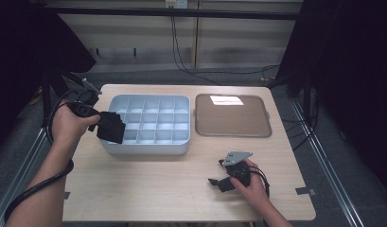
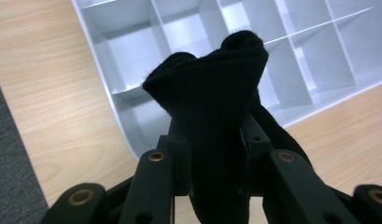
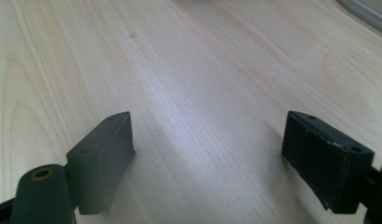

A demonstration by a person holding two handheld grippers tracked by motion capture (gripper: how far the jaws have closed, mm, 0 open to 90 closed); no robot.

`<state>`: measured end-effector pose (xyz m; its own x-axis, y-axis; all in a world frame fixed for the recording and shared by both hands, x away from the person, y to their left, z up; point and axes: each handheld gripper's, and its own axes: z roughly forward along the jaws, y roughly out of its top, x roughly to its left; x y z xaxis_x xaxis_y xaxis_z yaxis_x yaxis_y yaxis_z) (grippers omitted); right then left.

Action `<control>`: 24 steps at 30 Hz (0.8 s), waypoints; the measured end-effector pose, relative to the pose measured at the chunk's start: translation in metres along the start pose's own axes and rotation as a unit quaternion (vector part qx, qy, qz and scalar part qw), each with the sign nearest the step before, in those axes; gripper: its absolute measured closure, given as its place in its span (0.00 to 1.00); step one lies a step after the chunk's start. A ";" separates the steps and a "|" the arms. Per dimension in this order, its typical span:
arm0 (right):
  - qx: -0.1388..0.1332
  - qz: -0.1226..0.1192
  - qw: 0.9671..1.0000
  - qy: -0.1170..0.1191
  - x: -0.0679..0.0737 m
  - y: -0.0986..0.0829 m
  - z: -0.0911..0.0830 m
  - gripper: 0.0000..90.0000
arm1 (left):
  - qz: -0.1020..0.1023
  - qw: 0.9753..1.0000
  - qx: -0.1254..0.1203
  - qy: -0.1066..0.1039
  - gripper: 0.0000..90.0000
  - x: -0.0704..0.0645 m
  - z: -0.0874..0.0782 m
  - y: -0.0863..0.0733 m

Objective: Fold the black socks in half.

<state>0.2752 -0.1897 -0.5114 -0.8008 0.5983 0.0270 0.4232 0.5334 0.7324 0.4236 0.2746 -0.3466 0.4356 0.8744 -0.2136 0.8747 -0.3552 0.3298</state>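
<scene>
Left gripper (image 1: pixel 102 124) fingers pinching black cloth (image 2: pixel 212 88), hanging over near-left corner of grey divided tray (image 1: pixel 181 101), cells straight ahead and below; right gripper (image 3: pixel 212 158) fingers spread, idle on bench (image 1: pixel 158 184), well apart.

The folded cloth (image 2: pixel 212 88) is plain black, matt and without pattern, much the same black as the left hand-held gripper (image 1: pixel 94 115) clamped on it. The divided tray (image 1: pixel 148 122), at about ten o'clock on the bench, is pale blue-grey throughout, walls and dividers alike. The flat tray (image 1: pixel 233 116), at one o'clock, is dull brown with a light grey rim. The bench (image 1: pixel 162 184) is light wood with fine streaked grain. The right hand-held gripper (image 1: pixel 224 182), at five o'clock, is black under a grey plate.
</scene>
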 end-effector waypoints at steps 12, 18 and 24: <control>0.002 0.003 1.000 0.002 0.001 0.000 0.000 0.18 | -0.022 1.000 0.009 0.004 0.79 0.019 0.028 -0.005; 0.002 0.001 1.000 0.003 0.001 0.000 0.000 0.18 | -0.014 0.999 0.020 0.029 0.79 0.020 0.035 -0.004; 0.002 0.002 1.000 0.003 0.001 0.000 0.000 0.18 | -0.011 0.999 0.023 0.048 0.76 0.020 0.040 -0.004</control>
<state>0.2745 -0.1893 -0.5112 -0.8022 0.5961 0.0337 0.4274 0.5340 0.7295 0.4370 0.2808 -0.3890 0.3966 0.9087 -0.1306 0.8935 -0.3493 0.2822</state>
